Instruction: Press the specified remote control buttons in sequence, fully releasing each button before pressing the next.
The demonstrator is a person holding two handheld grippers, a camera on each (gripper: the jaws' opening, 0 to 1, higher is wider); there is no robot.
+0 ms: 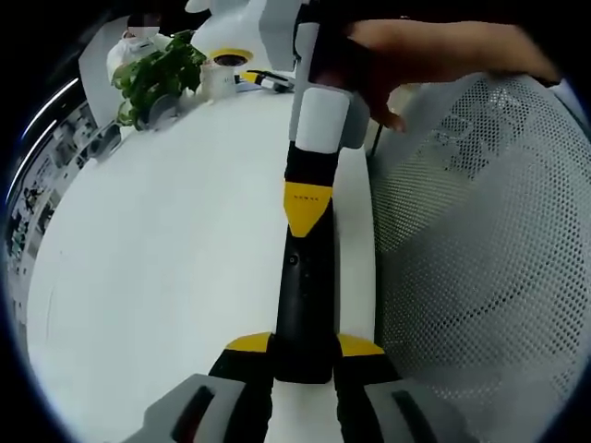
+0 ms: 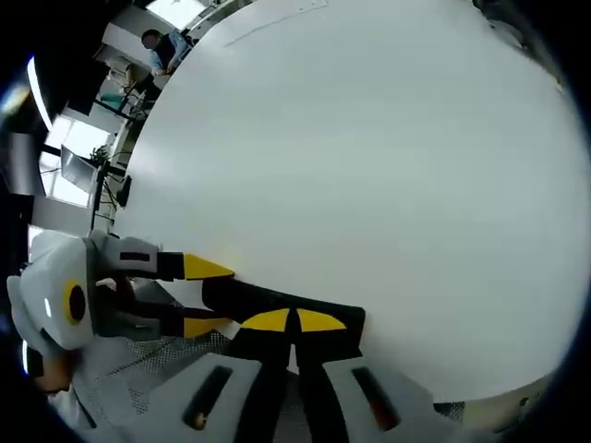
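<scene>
1. Left gripper view looks along the black remote control (image 1: 300,295). The left gripper (image 1: 305,346) has its two yellow-tipped jaws closed on the near end of the remote, one on each side. My guess is that it holds the remote so it will not slide when a button is pushed.
2. The right gripper (image 1: 307,208) comes in from the far side, with a hand (image 1: 416,55) holding it. Its jaws are closed together with nothing between them, so they work like one poking finger. The yellow tips sit on the top of the remote, past a small round button. I cannot tell if a button is pushed down right now.
3. The remote is over the right edge of the white table (image 1: 166,258), just beside a grey mesh chair (image 1: 480,231). I cannot tell if it rests on the table or is held just above it.
4. This view also has a green plant (image 1: 157,74), a cup with a yellow lid (image 1: 229,60) and some pens (image 1: 268,81) at the far end of the table.
5. Right gripper view has the right gripper (image 2: 295,320) with its tips pressed together over the remote (image 2: 259,297). At the left, the left gripper (image 2: 205,295) shows from the side, clamped on the remote's end. A person (image 2: 162,41) and windows show far off past the table.
</scene>
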